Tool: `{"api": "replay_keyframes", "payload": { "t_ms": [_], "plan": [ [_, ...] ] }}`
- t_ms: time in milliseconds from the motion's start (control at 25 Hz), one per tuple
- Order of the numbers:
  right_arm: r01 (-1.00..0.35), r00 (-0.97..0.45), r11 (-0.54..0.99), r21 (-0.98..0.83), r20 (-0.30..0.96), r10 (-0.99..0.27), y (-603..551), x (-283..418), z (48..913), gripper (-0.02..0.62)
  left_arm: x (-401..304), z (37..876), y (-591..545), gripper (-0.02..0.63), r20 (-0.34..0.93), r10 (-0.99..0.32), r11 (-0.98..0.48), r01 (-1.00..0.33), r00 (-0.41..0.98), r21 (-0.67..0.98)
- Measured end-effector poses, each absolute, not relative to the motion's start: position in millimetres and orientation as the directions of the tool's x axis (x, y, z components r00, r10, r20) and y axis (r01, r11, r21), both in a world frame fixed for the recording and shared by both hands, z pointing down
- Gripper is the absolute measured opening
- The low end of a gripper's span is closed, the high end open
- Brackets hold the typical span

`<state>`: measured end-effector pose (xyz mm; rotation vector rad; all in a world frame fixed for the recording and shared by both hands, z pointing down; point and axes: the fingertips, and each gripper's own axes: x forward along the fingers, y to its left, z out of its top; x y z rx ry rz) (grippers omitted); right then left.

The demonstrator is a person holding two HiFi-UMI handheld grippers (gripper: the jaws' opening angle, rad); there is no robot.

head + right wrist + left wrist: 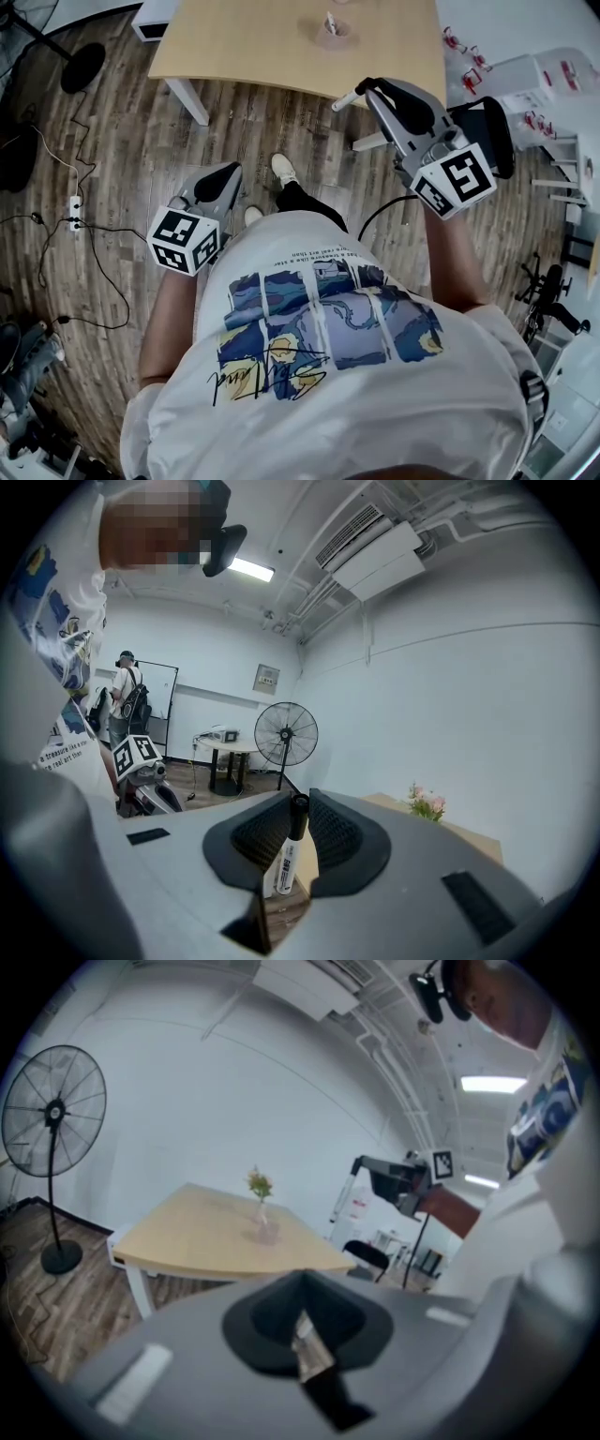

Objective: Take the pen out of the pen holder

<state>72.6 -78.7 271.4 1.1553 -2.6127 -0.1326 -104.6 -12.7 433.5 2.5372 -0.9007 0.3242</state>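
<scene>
My right gripper [367, 86] is shut on a white pen [284, 850] with a black cap. The pen stands upright between the pads, and its white end [343, 100] sticks out to the left of the jaws. This gripper hangs in the air just short of the near edge of the wooden table [281, 42]. On that table stands a small clear holder [335, 34], which carries a sprig of flowers [260, 1185]. Lower, by my hip, my left gripper [228, 172] is shut with nothing between its pads [302, 1333].
A standing fan [53, 1115] rises left of the table, its round base [82, 66] on the wood floor. A power strip with cables [75, 211] lies at left. A black chair [492, 127] and white shelves [548, 80] stand at right. Another person [125, 700] is behind.
</scene>
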Motion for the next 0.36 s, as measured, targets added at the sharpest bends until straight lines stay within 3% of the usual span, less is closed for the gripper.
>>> {"api": "replay_keyframes", "payload": {
  "t_ms": [360],
  "plan": [
    [-0.714,-0.638,0.674,0.191,0.218,-0.738,-76.7,78.4,273.8,0.054,-103.7,436.8,-11.4,0.009,0.360,-0.542,-0.694,-0.646,0.759,0.317]
  ]
}}
